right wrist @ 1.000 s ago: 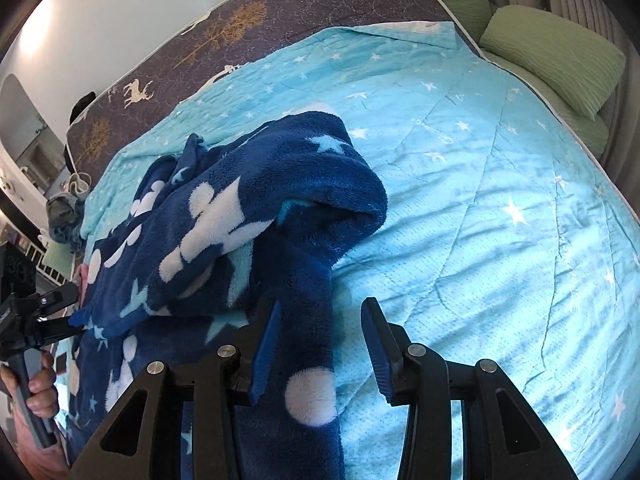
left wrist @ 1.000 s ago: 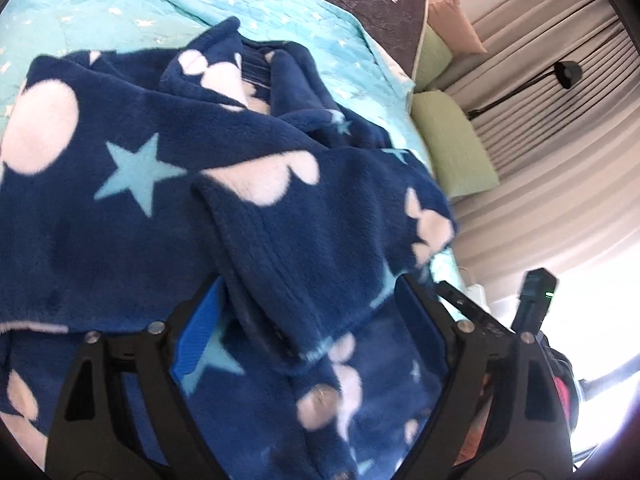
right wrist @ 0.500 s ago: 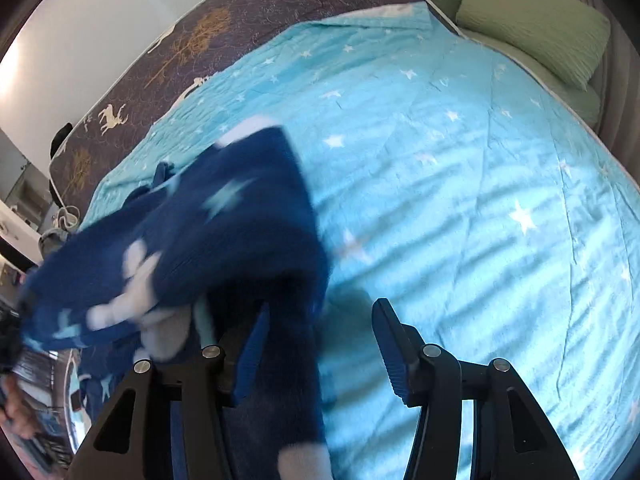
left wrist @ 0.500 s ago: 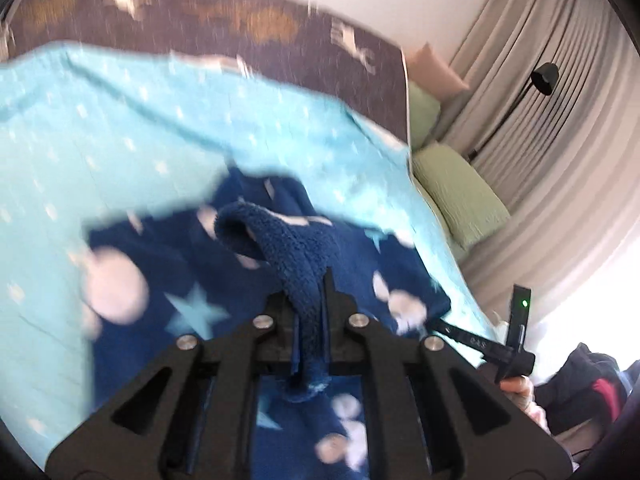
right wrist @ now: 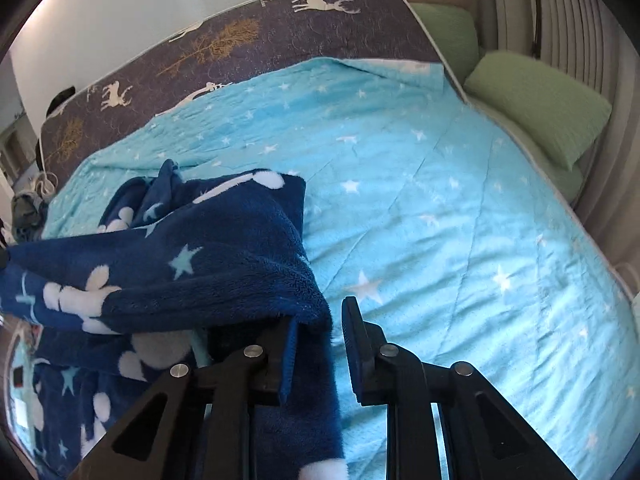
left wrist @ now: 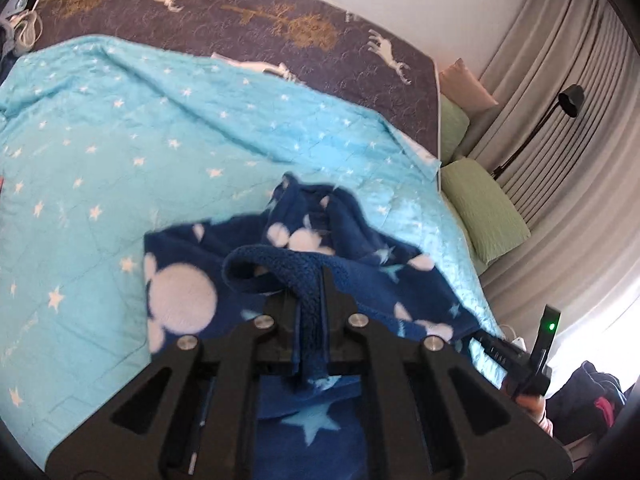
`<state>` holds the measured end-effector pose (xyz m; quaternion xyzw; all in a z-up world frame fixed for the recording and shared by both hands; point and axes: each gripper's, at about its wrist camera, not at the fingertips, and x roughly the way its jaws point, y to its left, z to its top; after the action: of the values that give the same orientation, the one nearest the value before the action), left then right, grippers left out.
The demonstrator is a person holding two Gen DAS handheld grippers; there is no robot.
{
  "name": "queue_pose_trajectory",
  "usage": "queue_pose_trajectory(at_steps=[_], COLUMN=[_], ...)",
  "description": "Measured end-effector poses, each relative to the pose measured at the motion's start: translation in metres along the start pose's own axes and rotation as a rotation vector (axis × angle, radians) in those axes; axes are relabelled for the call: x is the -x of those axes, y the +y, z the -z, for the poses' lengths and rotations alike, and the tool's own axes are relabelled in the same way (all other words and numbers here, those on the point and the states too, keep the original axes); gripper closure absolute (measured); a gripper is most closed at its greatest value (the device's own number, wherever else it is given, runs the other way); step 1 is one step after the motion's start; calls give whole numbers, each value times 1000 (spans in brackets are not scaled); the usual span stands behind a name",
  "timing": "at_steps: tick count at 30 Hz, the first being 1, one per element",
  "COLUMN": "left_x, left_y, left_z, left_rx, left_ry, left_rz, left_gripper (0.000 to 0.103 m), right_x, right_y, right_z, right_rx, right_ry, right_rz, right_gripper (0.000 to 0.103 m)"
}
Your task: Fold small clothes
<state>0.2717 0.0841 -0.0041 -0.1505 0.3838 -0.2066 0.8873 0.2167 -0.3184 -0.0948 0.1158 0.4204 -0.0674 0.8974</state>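
A dark blue fleece garment (left wrist: 180, 292) with white blobs and pale stars lies bunched on the bed. My left gripper (left wrist: 310, 312) is shut on a thick fold of it and holds that fold up off the quilt. In the right wrist view the same garment (right wrist: 208, 256) stretches away to the left, and its near edge hangs between the jaws of my right gripper (right wrist: 320, 316). Those jaws are closing. The fleece rests against the left finger (right wrist: 286, 356), with a thin gap still showing before the right pad (right wrist: 354, 340).
A light blue star-print quilt (right wrist: 440, 200) covers the bed. A dark deer-patterned panel (left wrist: 280, 12) stands at its far end. Green pillows (right wrist: 536, 96) lie along the right side by grey curtains (left wrist: 560, 160), and a black floor lamp (left wrist: 570, 100) stands there.
My left gripper went from wide open to shut on a fold of the garment and lifted it. The right gripper's jaws narrowed around the garment's edge, and the cloth was drawn up and leftward.
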Motion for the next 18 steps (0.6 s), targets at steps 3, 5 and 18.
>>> queue_pose_trajectory(at_steps=[3, 5, 18], left_x=[15, 21, 48], left_y=[-15, -23, -43], left_z=[-13, -20, -28], left_rx=[-33, -58, -144], left_ry=[-54, -71, -128], left_rz=[21, 32, 27], left_gripper=[95, 95, 95], right_x=[22, 40, -37], right_y=[3, 28, 36], right_z=[6, 15, -7], right_rx=[-2, 127, -51], right_ry=[-32, -41, 31], right_rz=[-70, -191, 112], right_gripper=[80, 91, 98])
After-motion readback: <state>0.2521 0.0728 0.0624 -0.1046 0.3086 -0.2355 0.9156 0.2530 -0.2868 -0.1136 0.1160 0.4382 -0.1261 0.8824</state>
